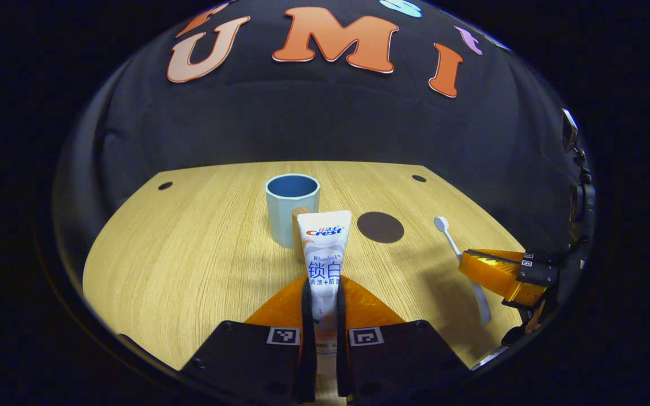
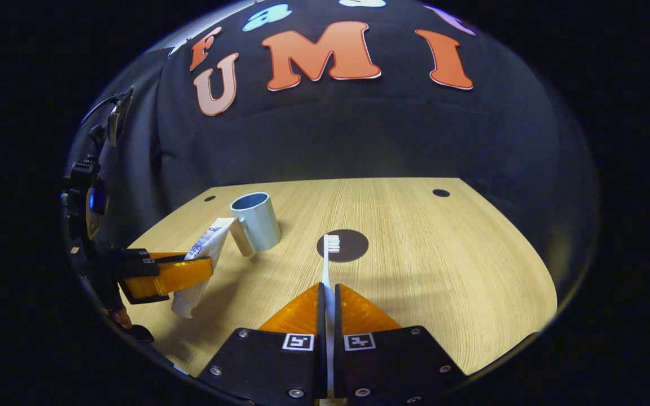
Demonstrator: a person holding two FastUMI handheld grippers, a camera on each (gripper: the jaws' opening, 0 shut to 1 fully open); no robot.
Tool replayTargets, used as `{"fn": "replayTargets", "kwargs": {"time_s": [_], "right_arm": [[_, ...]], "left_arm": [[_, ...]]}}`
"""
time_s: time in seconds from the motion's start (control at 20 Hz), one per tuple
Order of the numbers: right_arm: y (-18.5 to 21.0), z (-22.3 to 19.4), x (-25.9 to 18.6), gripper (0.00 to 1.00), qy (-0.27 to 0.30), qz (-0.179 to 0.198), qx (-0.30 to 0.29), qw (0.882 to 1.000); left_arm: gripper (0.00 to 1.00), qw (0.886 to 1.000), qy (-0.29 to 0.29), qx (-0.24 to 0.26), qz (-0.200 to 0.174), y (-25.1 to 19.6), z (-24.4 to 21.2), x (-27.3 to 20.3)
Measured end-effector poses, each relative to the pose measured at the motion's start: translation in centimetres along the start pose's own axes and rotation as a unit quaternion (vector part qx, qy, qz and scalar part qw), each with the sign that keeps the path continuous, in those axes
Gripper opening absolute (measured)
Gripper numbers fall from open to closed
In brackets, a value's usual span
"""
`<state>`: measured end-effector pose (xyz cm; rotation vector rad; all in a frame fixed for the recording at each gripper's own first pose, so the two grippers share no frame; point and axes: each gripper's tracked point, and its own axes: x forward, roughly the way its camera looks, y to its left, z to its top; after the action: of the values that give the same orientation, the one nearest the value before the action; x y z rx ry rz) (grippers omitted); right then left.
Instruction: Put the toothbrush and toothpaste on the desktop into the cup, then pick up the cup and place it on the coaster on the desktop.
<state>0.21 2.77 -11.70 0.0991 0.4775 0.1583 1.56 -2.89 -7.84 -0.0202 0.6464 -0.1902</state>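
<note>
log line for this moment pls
left gripper shut on toothpaste | right gripper shut on toothbrush | cup empty, upright | coaster bare

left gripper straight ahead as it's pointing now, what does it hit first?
Likely the cup: it stands directly beyond the toothpaste clamped in the left gripper, its wooden handle just behind the tube. Depth is unclear.
</note>
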Motion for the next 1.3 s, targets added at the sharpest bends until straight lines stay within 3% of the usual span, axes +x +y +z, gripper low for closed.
{"fn": "replayTargets", "kwargs": {"time_s": [0.5,0.85,1.0,1.3], "right_arm": [[-0.3,5.5,0.0,0.05,-0.074,0.004,-0.022,0.997],[-1.7,8.3,1.1,0.05,-0.117,-0.008,-0.018,0.993],[-2.5,8.8,1.8,0.05,-0.127,-0.012,-0.011,0.992],[-3.3,9.4,3.4,0.05,-0.141,-0.010,-0.014,0.990]], "left_arm": [[0.19,0.997,-0.078,0.023,-0.014,-0.3,7.1,0.2],[0.18,0.988,-0.147,0.040,-0.025,-1.1,12.5,1.8],[0.18,0.979,-0.197,0.057,-0.020,-1.0,15.2,2.4],[0.18,0.947,-0.315,0.061,0.012,0.9,21.2,2.7]]}}
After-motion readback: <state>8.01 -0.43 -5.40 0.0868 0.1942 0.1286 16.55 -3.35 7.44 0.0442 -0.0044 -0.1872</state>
